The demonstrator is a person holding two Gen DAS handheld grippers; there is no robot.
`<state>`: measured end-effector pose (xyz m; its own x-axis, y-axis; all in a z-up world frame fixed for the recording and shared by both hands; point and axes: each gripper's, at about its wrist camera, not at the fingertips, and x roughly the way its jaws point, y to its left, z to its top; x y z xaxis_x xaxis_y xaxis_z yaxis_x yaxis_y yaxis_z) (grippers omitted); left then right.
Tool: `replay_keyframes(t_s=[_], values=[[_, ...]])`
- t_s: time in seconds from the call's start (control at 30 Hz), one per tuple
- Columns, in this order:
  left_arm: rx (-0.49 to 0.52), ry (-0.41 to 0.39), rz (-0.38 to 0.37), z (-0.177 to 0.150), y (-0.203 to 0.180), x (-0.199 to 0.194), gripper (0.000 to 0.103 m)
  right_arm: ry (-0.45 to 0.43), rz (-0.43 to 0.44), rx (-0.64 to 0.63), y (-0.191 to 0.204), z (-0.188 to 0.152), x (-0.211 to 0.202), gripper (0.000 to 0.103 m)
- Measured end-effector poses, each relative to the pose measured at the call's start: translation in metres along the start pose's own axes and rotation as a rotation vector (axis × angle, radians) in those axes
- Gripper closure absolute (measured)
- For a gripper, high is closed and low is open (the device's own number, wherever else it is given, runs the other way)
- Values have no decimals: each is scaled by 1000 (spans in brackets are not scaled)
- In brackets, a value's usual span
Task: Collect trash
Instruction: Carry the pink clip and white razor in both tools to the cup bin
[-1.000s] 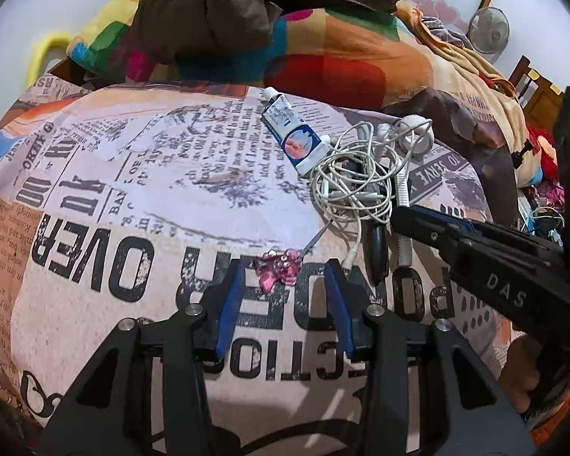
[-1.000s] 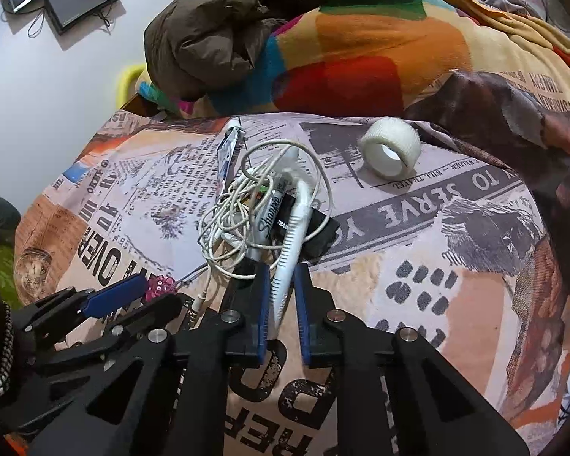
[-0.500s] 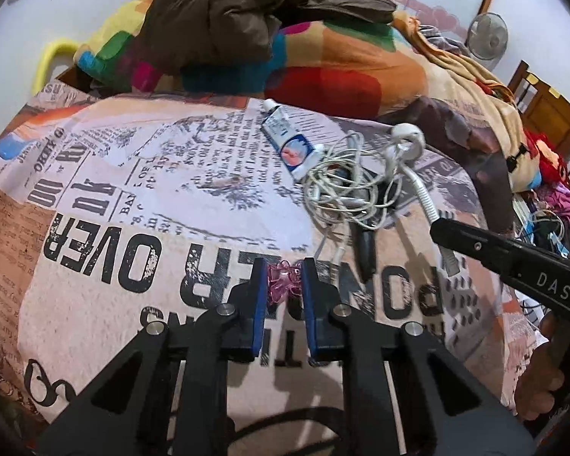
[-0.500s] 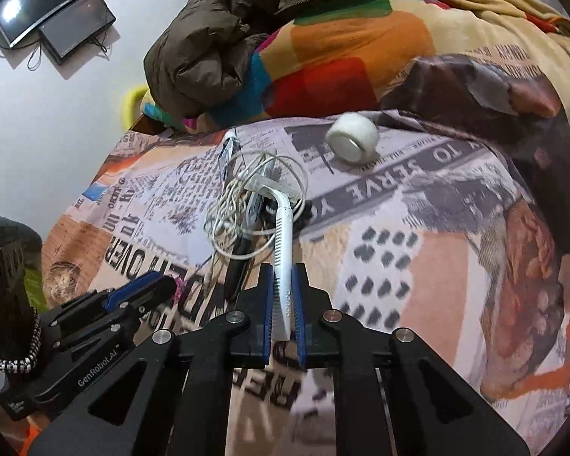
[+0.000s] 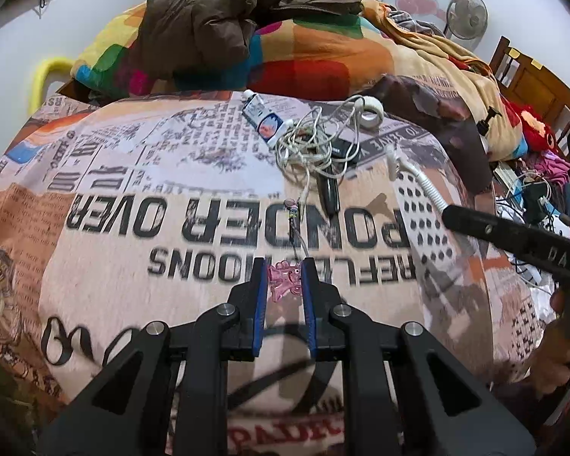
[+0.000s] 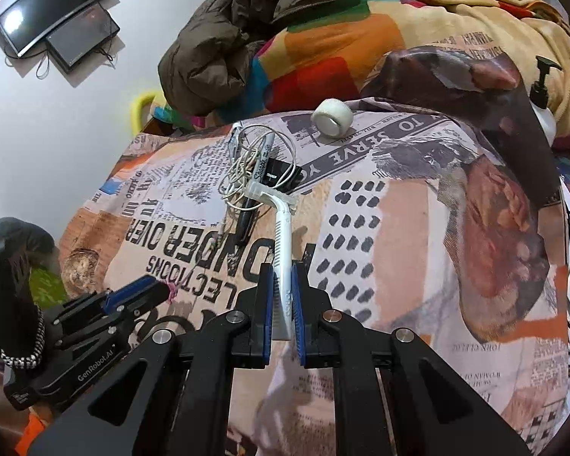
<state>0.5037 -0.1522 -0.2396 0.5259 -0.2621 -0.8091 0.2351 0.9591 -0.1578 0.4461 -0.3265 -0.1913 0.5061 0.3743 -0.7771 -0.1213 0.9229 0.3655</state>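
**Both grippers clamped on small trash above the newsprint bed cover**

Left gripper (image 5: pixel 284 285), in its own wrist view, has its blue-padded fingers (image 5: pixel 261 296) pressed against either side of a pink translucent trinket (image 5: pixel 285 280), held clear of the newsprint-patterned bed cover (image 5: pixel 133 174). A thin beaded strand (image 5: pixel 295 220) runs from the trinket away from the camera, its long axis pointing toward the far edge of the cover, where it nears a tangle of white cable (image 5: pixel 307 144). A black marker (image 5: pixel 328 192) lies under that tangle, a toothpaste tube (image 5: pixel 264 121) sits just beyond it, and a roll of white tape (image 5: pixel 370 108) rests near the cover's far right part. At the right of this view the right gripper (image 5: pixel 446 212) holds a white disposable razor (image 5: pixel 418 178), its head pointing away and to the left.

Right gripper (image 6: pixel 282 292), in the right wrist view, is closed on the razor's (image 6: pixel 283 235) handle. The razor's long axis runs nearly straight ahead along the fingers (image 6: pixel 297 304), and its head is at the far end, turned crosswise, hanging just in front of the cable tangle (image 6: pixel 247 159) and the marker (image 6: pixel 260 169). The tape roll (image 6: pixel 332 117) lies farther off near the far edge of the cover (image 6: pixel 399 228). At the lower left the left gripper (image 6: pixel 163 290) shows, with a bit of pink trinket (image 6: pixel 172 292) at its tips.
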Motion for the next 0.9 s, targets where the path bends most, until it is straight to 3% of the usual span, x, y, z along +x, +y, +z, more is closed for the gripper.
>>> replay_keyframes(t_s=[0.37,0.9], values=[[-66,-68,30,-21,17,-66,87,-41,25,-26,28,-12,-33,94],[-136,-246,140,-56,73,-203,87,-114,157,-265,162,-26,-86,94]])
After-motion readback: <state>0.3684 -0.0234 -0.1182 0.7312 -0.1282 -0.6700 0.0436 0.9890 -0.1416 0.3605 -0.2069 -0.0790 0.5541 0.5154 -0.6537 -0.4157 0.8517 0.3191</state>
